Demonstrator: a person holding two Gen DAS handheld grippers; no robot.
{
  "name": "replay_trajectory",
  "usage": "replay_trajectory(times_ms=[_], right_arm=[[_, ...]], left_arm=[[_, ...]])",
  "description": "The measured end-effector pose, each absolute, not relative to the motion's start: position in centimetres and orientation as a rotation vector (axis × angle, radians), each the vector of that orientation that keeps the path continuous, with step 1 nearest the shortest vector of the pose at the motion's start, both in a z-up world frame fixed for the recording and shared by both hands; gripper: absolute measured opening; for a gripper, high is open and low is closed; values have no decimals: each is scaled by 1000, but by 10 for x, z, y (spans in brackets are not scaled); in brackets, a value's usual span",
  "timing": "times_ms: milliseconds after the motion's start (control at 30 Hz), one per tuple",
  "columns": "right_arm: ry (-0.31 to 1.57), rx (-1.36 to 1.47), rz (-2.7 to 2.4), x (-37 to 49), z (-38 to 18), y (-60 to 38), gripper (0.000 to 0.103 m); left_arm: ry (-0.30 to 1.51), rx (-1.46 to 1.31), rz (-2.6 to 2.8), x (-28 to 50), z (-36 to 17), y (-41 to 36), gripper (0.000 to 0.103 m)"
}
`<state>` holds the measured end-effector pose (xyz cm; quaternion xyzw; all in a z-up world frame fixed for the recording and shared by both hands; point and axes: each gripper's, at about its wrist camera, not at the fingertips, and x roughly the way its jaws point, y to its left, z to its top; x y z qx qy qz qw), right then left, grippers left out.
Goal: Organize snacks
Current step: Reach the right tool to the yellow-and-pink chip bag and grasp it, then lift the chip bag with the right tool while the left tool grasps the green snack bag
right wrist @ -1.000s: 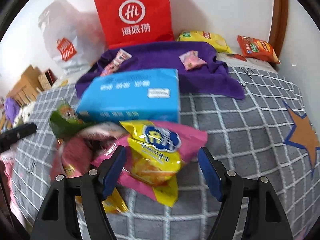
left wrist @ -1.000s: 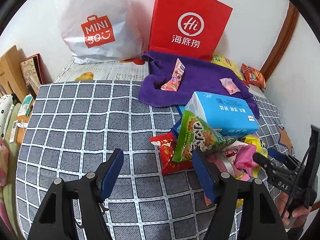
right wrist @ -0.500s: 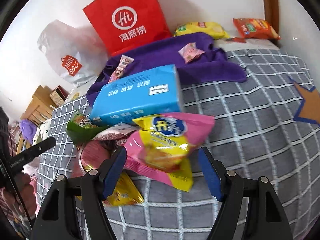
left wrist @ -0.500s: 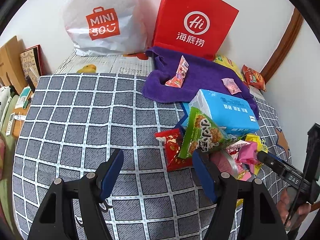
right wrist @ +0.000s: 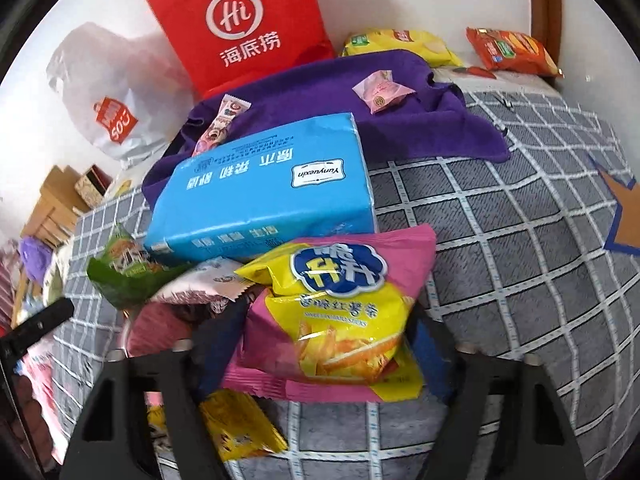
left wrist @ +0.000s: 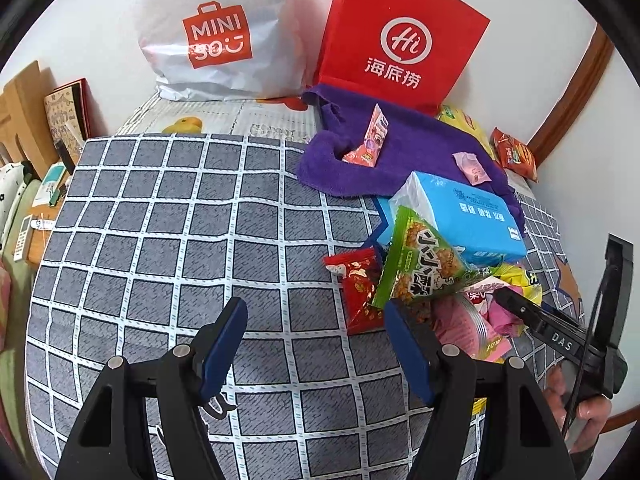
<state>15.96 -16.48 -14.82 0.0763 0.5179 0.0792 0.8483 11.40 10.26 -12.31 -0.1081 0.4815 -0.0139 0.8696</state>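
Note:
A heap of snacks lies on the grey checked bedspread (left wrist: 180,240). On top, a pink and yellow chip bag (right wrist: 340,312) sits between the jaws of my right gripper (right wrist: 324,344), which are closing around it; the bag covers the fingertips. Behind it are a blue tissue pack (right wrist: 260,184), a green snack bag (left wrist: 420,264) and a red packet (left wrist: 360,284). My left gripper (left wrist: 314,308) hangs open over bare bedspread left of the heap, with nothing in it. The right gripper's fingers (left wrist: 532,316) show at the heap's right side in the left wrist view.
A purple towel (left wrist: 420,148) with two small pink packets lies behind the heap. A red paper bag (left wrist: 400,40) and a white plastic bag (left wrist: 216,32) stand against the wall. Yellow and orange chip bags (right wrist: 512,48) lie in the far right corner. Wooden furniture (left wrist: 24,112) is on the left.
My right gripper has sunk and rolled over the pink and yellow bag, which now lies between its jaws and hides the tips. The left gripper has barely moved.

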Motion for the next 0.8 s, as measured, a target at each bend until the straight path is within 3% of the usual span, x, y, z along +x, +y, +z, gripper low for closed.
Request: replay_trajectory(times_ms=[367,500,800], right_arm=[[1012,9,128,136,-124,-202,63],[1034,1,154,133,-134,-209,63],[1025,-5,183,132,-147,-209,64]], left_arm=[[995,-226,-107,124,-123,80,69],[964,-209,-176,127,-119,62,83],[989,-62,-191,143,-132,23,85]])
